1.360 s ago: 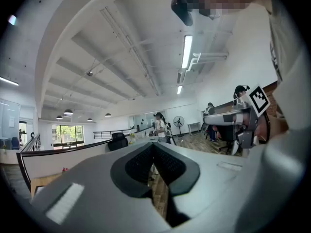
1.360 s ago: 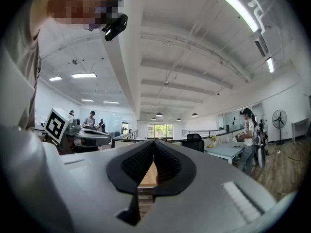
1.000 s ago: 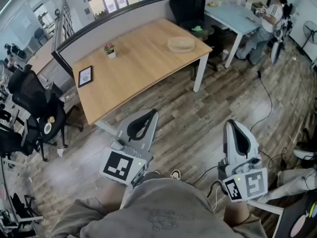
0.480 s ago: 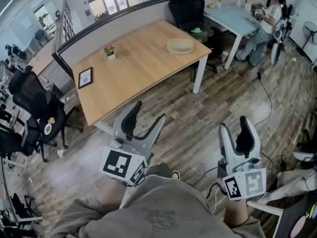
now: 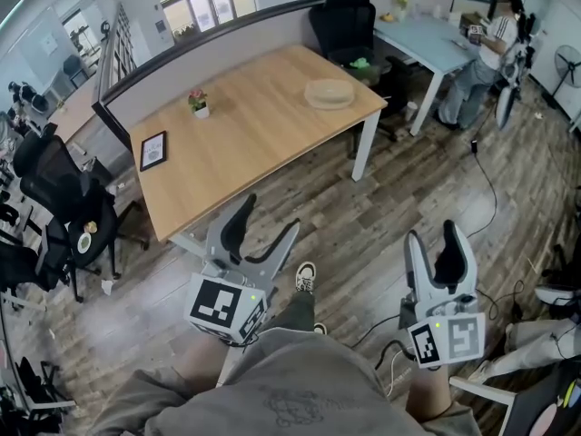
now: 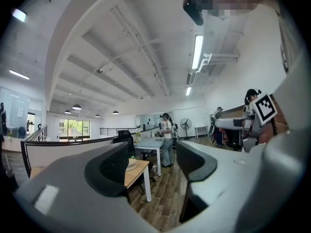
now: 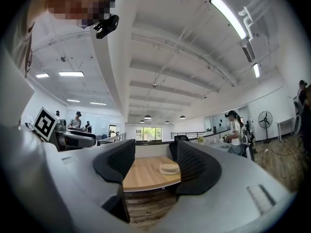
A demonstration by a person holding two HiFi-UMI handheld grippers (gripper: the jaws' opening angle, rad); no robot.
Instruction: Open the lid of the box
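Newly parted wide, jaws on my left gripper [image 5: 272, 214] and right gripper [image 5: 434, 234] hold nothing, while the box [image 5: 329, 93] sits well ahead on the counter [image 5: 245, 143], in line with the right one.

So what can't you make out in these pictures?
The box on the table: head view, too small to show a lid seam.
The framed picture: head view, too small to read.
The box, left gripper view: half hidden by a jaw of the left gripper.

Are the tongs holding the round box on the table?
No, the left tongs and right tongs are both open and empty, far from the round box on the wooden table.
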